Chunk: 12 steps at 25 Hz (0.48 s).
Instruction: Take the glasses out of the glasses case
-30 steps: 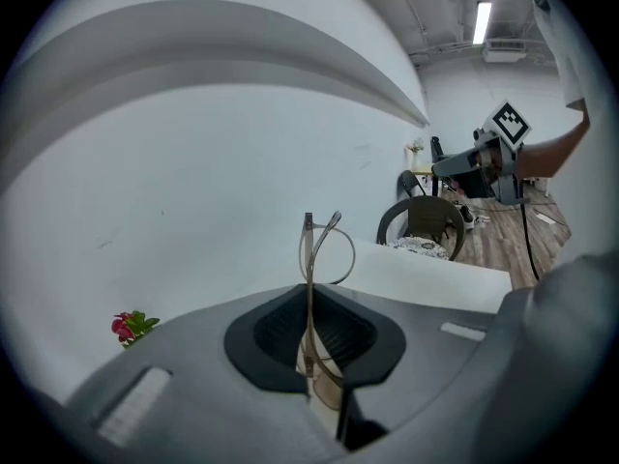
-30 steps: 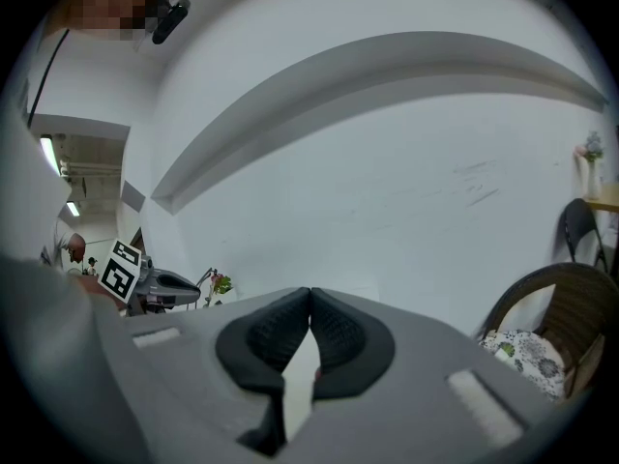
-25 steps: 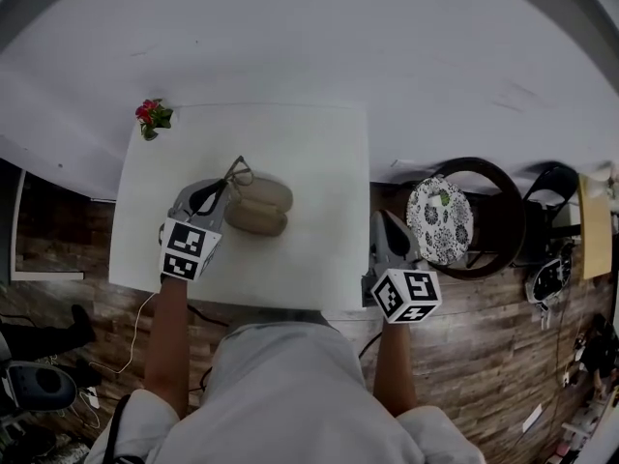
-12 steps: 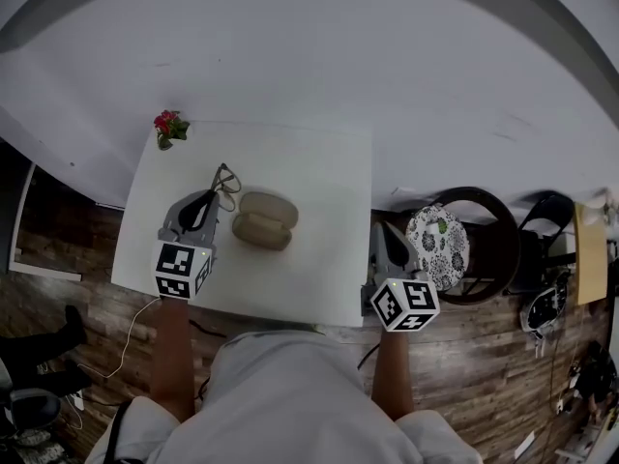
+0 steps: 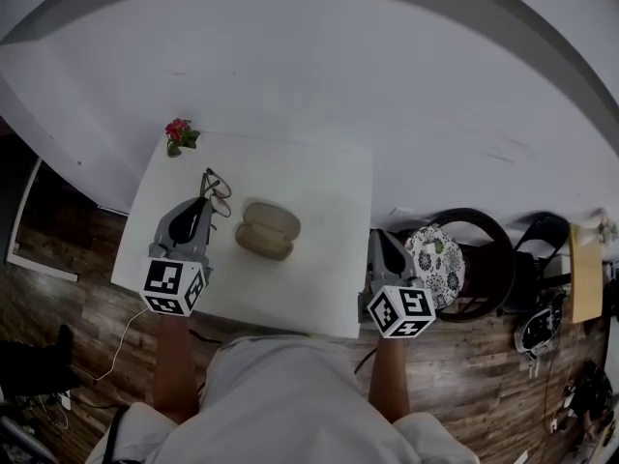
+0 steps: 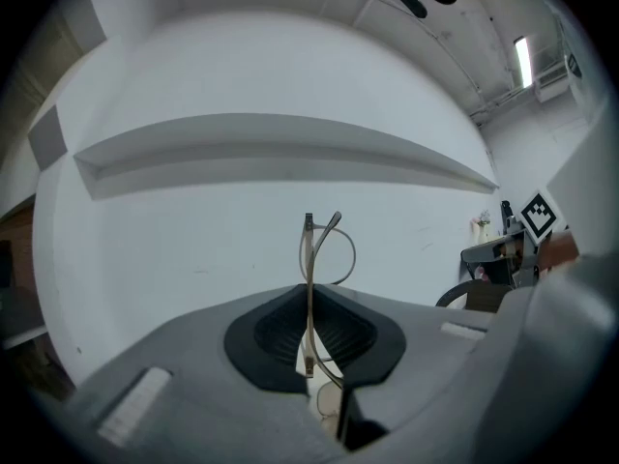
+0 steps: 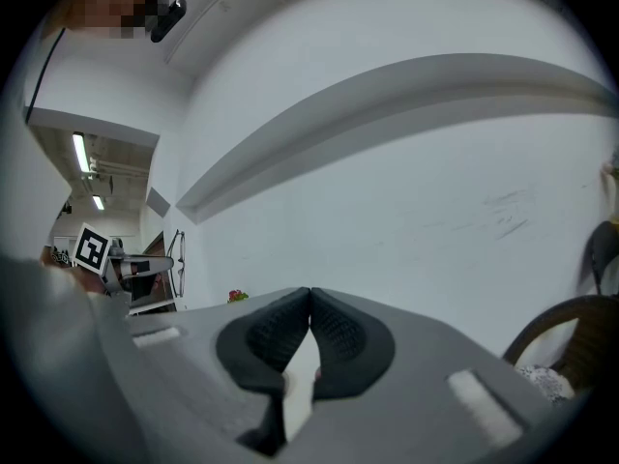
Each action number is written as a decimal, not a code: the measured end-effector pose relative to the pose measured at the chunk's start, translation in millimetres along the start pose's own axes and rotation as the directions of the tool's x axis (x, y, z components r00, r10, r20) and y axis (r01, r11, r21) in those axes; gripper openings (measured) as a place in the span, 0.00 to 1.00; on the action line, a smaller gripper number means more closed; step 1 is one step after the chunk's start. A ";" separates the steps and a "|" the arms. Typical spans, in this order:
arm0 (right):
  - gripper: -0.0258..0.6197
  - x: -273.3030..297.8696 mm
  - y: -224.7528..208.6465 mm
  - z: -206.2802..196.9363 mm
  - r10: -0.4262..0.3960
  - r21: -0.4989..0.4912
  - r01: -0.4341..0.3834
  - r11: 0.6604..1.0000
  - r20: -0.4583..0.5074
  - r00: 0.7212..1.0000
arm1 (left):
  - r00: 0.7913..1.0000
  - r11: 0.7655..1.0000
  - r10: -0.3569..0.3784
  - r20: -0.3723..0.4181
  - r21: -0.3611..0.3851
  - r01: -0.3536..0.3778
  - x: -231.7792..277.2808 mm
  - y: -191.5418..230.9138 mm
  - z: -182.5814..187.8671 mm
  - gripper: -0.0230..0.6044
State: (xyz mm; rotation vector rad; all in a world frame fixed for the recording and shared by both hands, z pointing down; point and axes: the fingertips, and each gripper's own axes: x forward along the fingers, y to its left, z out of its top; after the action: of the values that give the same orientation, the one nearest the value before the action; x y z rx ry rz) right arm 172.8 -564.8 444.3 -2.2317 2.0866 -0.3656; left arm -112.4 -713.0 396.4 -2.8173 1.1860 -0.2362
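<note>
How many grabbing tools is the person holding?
2. The left tool, over the table's left side, grips the glasses; the right tool, at its right edge, is shut and empty.

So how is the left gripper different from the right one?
The left gripper is shut on the glasses, while the right gripper is shut on nothing. The left gripper is over the table beside the case, while the right gripper is by the table's right edge. Both have grey jaws pressed together and carry a marker cube.
</note>
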 end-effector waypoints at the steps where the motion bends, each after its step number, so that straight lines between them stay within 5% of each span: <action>1: 0.04 -0.4 1.2 0.1 0.002 -0.002 -0.002 1.000 -0.001 1.000 | 1.000 1.000 0.007 0.003 0.003 -0.007 -2.4 1.8 1.2 0.07; 12: 0.04 1.9 -1.5 13.2 -0.016 -0.061 0.017 0.998 0.015 1.000 | 0.999 0.999 0.040 0.029 0.006 -0.040 -10.5 13.7 3.8 0.08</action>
State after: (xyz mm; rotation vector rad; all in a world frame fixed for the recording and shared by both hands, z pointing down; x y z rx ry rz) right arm 177.2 -568.1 432.1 -2.2788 2.1015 -0.2904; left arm -128.6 -715.0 389.7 -2.7787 1.2319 -0.1957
